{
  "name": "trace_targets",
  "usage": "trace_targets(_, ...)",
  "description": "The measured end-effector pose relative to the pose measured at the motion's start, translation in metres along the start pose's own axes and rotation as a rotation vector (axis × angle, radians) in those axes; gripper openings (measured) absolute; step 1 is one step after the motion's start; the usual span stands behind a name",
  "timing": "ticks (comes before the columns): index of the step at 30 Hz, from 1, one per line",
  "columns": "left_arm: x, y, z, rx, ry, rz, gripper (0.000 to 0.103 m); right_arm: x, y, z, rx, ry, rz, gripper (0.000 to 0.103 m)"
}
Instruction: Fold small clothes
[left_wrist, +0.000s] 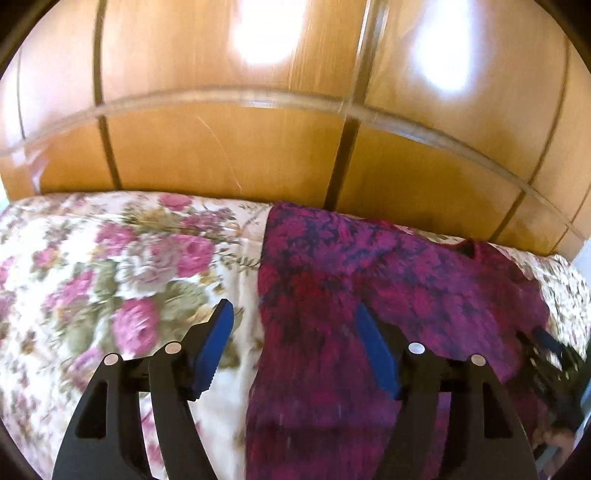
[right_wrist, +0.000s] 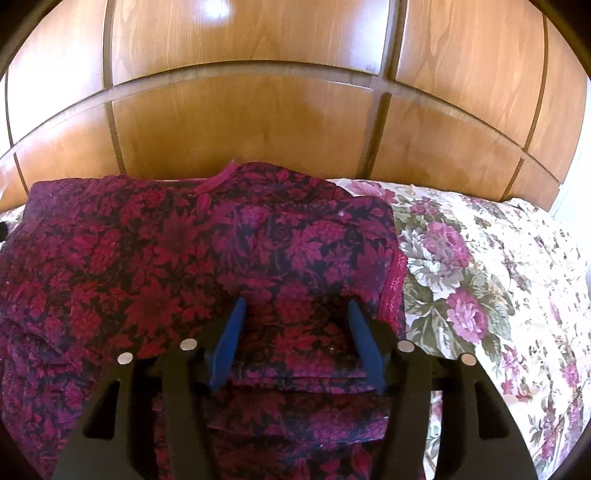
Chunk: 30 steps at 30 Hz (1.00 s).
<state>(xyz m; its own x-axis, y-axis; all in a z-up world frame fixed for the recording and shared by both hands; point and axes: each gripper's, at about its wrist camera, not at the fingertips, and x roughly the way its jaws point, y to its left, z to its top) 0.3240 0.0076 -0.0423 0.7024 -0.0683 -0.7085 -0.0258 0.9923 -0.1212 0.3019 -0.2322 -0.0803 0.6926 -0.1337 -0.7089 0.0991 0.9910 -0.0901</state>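
A dark red and purple flowered garment (left_wrist: 388, 295) lies spread on the bed; the right wrist view shows it (right_wrist: 184, 258) with its neckline toward the wooden panels and a folded layer near the fingers. My left gripper (left_wrist: 295, 317) is open and empty, hovering over the garment's left edge. My right gripper (right_wrist: 295, 314) is open and empty, above the garment's right part. The right gripper also shows at the right edge of the left wrist view (left_wrist: 550, 354), blurred.
A white bedspread with pink roses (left_wrist: 110, 277) covers the bed and shows to the right of the garment in the right wrist view (right_wrist: 480, 277). Glossy wooden panels (right_wrist: 258, 122) stand right behind the bed's far edge.
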Motion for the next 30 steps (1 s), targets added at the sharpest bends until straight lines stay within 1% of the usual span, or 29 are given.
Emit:
trace_targets(1, -0.01, 0.0, -0.004, 0.014, -0.014, 0.011, 0.068, -0.001, 0.001, 0.0, 0.0, -0.001, -0.016, 0.073)
trace_targets(2, -0.022, 0.0, -0.009, 0.024, -0.029, 0.017, 0.074, -0.004, 0.001, 0.001, 0.004, 0.0, -0.032, 0.078)
trace_targets(3, -0.035, 0.0, -0.014, 0.034, -0.049, 0.013, 0.078, -0.007, -0.001, 0.002, 0.013, 0.006, -0.03, 0.084)
trace_targets(4, -0.045, 0.0, -0.018, 0.043, -0.061, 0.009, 0.078, -0.01, -0.003, 0.003, 0.028, 0.012, -0.035, 0.093)
trace_targets(5, -0.056, -0.002, -0.024, 0.062, -0.079, 0.012, 0.078, -0.016, -0.007, 0.003, 0.058, 0.016, -0.025, 0.093)
trace_targets(6, -0.063, -0.003, -0.027, 0.072, -0.086, 0.018, 0.078, -0.02, -0.011, 0.001, 0.085, 0.023, 0.0, 0.093)
trace_targets(8, -0.076, -0.003, -0.036, 0.084, -0.098, 0.016, 0.078, -0.028, -0.016, -0.005, 0.117, 0.039, 0.023, 0.094)
trace_targets(12, -0.099, -0.004, -0.052, 0.084, -0.107, -0.011, 0.078, -0.048, -0.02, -0.018, 0.113, 0.058, 0.041, 0.096)
trace_targets(15, -0.11, -0.007, -0.065, 0.098, -0.112, -0.014, 0.078, -0.061, -0.025, -0.03, 0.101, 0.076, 0.042, 0.098)
trace_targets(23, -0.132, -0.008, -0.094, 0.088, -0.093, -0.038, 0.078, -0.084, -0.041, -0.068, 0.072, 0.151, 0.042, 0.099)
trace_targets(30, -0.135, -0.002, -0.124, 0.067, -0.042, -0.053, 0.078, -0.107, -0.061, -0.098, 0.095, 0.205, 0.062, 0.099)
